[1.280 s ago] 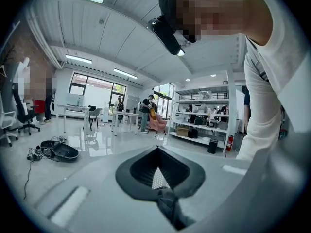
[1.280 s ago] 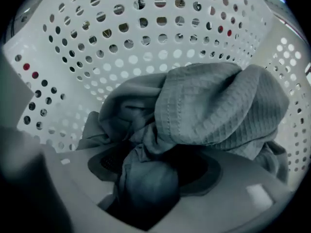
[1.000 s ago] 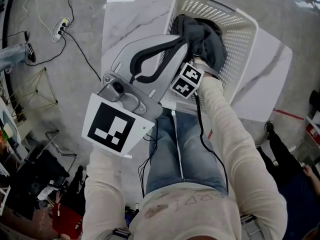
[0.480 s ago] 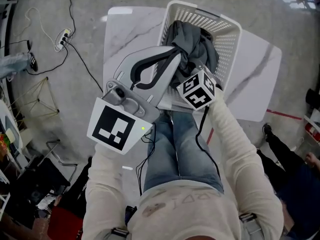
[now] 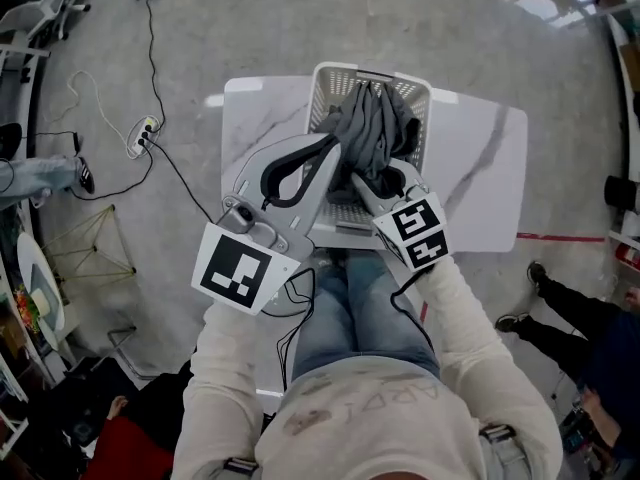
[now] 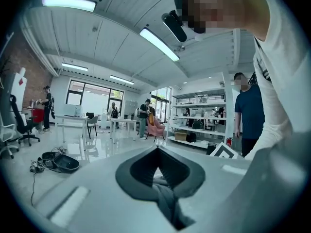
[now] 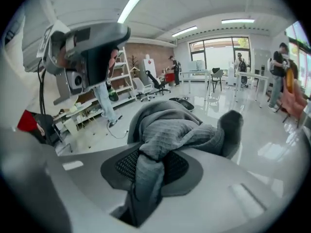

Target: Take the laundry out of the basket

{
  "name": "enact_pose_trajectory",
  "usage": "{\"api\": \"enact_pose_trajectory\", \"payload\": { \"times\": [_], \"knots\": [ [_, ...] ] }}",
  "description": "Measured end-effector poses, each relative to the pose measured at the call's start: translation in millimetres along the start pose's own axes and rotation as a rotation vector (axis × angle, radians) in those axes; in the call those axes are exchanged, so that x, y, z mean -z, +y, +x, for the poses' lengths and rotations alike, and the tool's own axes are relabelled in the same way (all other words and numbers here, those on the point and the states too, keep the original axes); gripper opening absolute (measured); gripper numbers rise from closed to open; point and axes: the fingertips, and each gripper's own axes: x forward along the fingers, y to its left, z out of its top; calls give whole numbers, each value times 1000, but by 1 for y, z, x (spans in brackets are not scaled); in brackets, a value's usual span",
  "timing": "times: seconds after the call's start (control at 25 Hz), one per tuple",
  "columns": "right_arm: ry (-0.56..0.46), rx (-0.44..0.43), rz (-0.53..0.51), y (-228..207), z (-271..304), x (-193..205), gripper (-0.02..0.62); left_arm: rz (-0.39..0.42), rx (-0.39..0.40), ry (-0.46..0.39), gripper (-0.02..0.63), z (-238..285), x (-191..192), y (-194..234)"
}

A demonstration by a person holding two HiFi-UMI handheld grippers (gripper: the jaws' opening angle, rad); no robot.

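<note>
A white plastic laundry basket point(image 5: 330, 80) stands on a white marble table point(image 5: 480, 168) straight ahead of me. A dark grey garment point(image 5: 372, 130) hangs bunched above the basket, raised clear of its rim. My left gripper point(image 5: 338, 153) is shut on the garment's left side, and a twisted strip of grey cloth point(image 6: 164, 198) shows pinched between its jaws point(image 6: 156, 178). My right gripper point(image 5: 368, 180) is shut on the garment from below right, where ribbed grey fabric point(image 7: 167, 132) drapes over its jaws point(image 7: 150, 166). The inside of the basket is mostly hidden behind the garment.
A power strip point(image 5: 145, 133) with a long black cable lies on the floor to the left. A wire stand point(image 5: 85, 238) is at the lower left. A person's legs point(image 5: 555, 313) reach in at the right, near a red floor line point(image 5: 560, 236).
Both grippers have lifted the grey garment up out of the basket. The left gripper has closed on it. The basket looks smaller and farther below.
</note>
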Motion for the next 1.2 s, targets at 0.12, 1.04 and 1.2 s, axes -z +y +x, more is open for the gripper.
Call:
{"api": "enact_pose_trajectory", "payload": {
  "times": [0.12, 1.04, 1.2],
  "knots": [
    [-90, 23, 34, 4, -36, -22, 121, 10, 1, -18, 0, -9, -21, -14],
    [-608, 156, -24, 85, -271, -161, 121, 132, 38, -167, 0, -97, -137, -119],
    [-660, 164, -63, 104, -299, -172, 123, 138, 39, -181, 2, -112, -145, -133]
  ]
}}
